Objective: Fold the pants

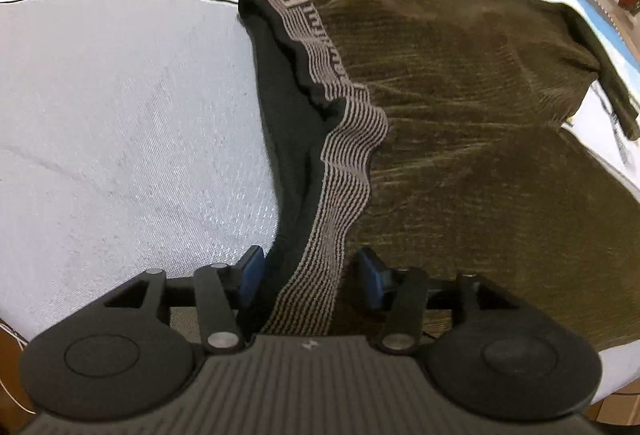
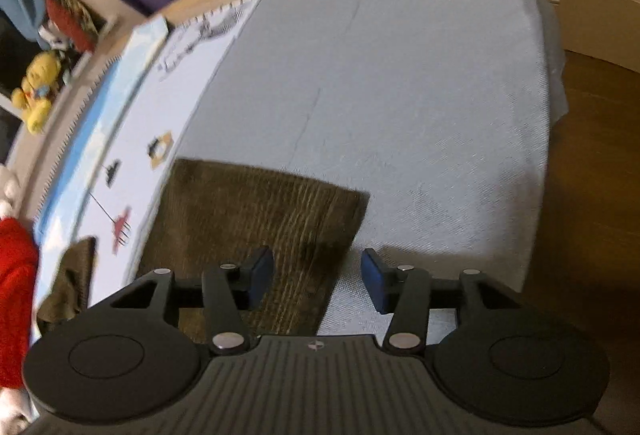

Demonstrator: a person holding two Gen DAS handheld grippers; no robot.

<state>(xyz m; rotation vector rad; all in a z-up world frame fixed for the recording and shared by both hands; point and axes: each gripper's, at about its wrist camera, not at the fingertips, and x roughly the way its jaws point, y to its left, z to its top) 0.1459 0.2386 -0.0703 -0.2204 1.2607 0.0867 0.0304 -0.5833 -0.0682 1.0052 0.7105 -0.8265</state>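
Pants [image 1: 460,123] lie flat on bed [image 1: 120,115], olive, soft, light, likely limp | striped waistband [image 1: 344,155] runs between left claw [image 1: 311,277] pads, parted, not pinching | right claw [image 2: 317,279] open over pants edge | best grip: waistband corners

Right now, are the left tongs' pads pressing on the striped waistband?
Apart. The left wrist view shows the striped waistband running between the left tongs, with a gap beside each blue pad.

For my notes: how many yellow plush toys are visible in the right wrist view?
1. The yellow plush toy sits at the left edge, beyond the bed. Others may be hidden.
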